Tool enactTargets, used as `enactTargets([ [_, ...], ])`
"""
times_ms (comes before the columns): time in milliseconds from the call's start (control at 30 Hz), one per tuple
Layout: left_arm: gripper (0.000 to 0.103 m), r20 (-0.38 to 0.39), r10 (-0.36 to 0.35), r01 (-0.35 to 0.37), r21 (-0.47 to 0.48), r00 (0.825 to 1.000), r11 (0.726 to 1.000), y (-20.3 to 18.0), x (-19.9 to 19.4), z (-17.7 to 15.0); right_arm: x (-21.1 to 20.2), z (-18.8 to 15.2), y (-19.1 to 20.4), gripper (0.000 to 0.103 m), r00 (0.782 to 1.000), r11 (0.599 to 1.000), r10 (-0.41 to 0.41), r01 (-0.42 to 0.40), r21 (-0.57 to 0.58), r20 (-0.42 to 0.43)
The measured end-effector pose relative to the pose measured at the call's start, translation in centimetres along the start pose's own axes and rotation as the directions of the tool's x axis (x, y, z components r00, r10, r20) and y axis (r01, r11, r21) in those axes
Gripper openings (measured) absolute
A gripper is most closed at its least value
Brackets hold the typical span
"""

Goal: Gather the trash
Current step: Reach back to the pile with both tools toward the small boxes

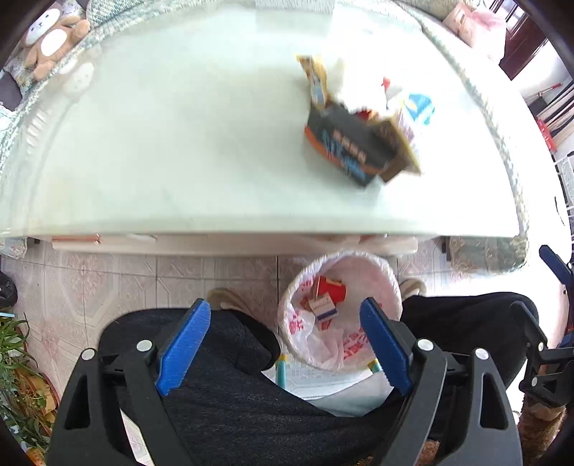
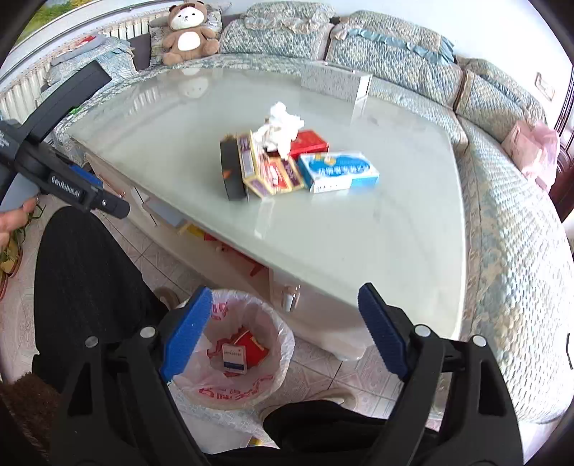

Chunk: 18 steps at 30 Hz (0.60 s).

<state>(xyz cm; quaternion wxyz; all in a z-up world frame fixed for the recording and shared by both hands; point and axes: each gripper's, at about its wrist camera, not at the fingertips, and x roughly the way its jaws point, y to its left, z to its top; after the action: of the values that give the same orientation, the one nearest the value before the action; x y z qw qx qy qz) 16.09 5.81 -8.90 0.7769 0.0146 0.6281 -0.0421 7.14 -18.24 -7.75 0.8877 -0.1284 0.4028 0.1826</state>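
A pile of trash lies on the glass table (image 2: pixel 358 233): a black box (image 2: pixel 233 168), a gold and purple box (image 2: pixel 269 172), a red box (image 2: pixel 310 141), a blue and white box (image 2: pixel 339 172) and crumpled white tissue (image 2: pixel 281 125). The pile also shows in the left wrist view (image 1: pixel 358 143). A bin lined with a white bag (image 2: pixel 236 358) stands on the floor between the person's legs, with a red box (image 2: pixel 253 346) and a small white box (image 2: pixel 234 358) inside; it also shows in the left wrist view (image 1: pixel 340 308). My left gripper (image 1: pixel 285 340) is open and empty above the lap and bin. My right gripper (image 2: pixel 283 333) is open and empty near the bin.
A patterned sofa (image 2: pixel 502 251) wraps around the table's far and right sides, with a teddy bear (image 2: pixel 188 34) on it. A clear acrylic box (image 2: pixel 337 84) stands at the table's far edge. A pink bag (image 2: pixel 531 147) lies on the sofa. Potted plants (image 1: pixel 18 376) stand left.
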Motion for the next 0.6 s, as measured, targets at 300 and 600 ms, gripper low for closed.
enactTargets([
  [300, 0.094, 0.185, -0.032, 0.033, -0.001, 0.982, 0.999, -0.6, -11.6, 5.8, -4.9, 7.4, -1.3, 0.084, 0.992, 0.997, 0.036, -0.027, -0.076, 0.122],
  [600, 0.094, 0.124, -0.025, 0.028, -0.020, 0.992, 0.999, -2.1, -8.0, 8.8, -3.5, 10.5, -2.0, 0.084, 0.991, 0.993, 0.045, -0.031, -0.116, 0.126],
])
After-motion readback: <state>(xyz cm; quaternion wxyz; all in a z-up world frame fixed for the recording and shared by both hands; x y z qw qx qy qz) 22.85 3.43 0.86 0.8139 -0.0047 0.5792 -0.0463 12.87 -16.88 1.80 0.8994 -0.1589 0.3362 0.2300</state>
